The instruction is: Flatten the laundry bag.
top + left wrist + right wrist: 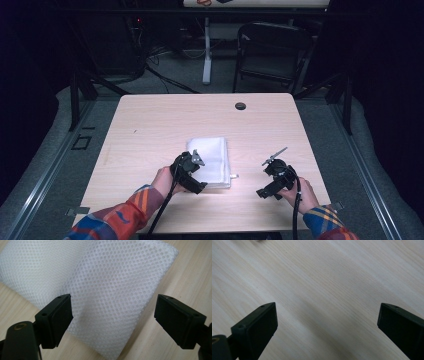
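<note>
The mesh cloth (210, 161) lies folded flat near the middle of the tabletop (150, 125), in the lower centre of the high view. We judge it sits there so both hands can reach it. The left tongs (196, 172) hover over its lower left edge; in the left gripper view the jaws stand wide apart astride a corner of the mesh cloth (112, 290), pads off it, holding nothing. The right tongs (272, 175) wait to the lower right, well apart from the cloth, jaws gaping over bare wood. A small tab at the cloth's lower right corner may be a zip pull; we cannot tell. Open wood surrounds the cloth; only a dark grommet (240, 106) lies near the top edge.
</note>
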